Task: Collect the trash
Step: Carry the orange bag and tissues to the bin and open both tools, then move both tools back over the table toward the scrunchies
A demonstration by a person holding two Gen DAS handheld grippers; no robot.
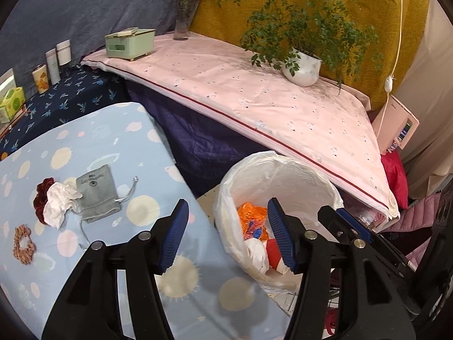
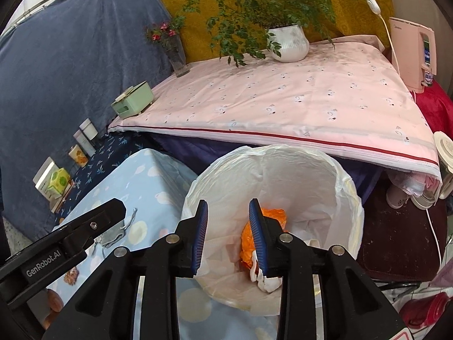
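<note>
A white-lined trash bin (image 1: 308, 170) (image 2: 348, 187) stands beside the light-blue table. Inside lie an orange wrapper (image 1: 250, 214) (image 2: 276, 215), crumpled white tissue (image 1: 257, 255) (image 2: 269, 282) and a red-and-white cup (image 1: 274, 255). My left gripper (image 1: 228, 236) is open and empty, straddling the bin's near rim and the table edge. My right gripper (image 2: 228, 236) is open and empty above the bin's mouth; it also shows in the left wrist view (image 1: 351, 223). A crumpled white tissue (image 1: 59, 201) lies on the table against a dark red scrunchie (image 1: 41, 198).
The light-blue table (image 1: 93, 141) also carries a grey drawstring pouch (image 1: 97, 192) and a pink scrunchie (image 1: 24, 243). Behind stands a pink-covered surface (image 1: 254, 96) with a potted plant (image 1: 303, 68), a green box (image 1: 130, 42) and a flower vase (image 1: 182, 19). Bottles and boxes (image 1: 53, 62) line the left shelf.
</note>
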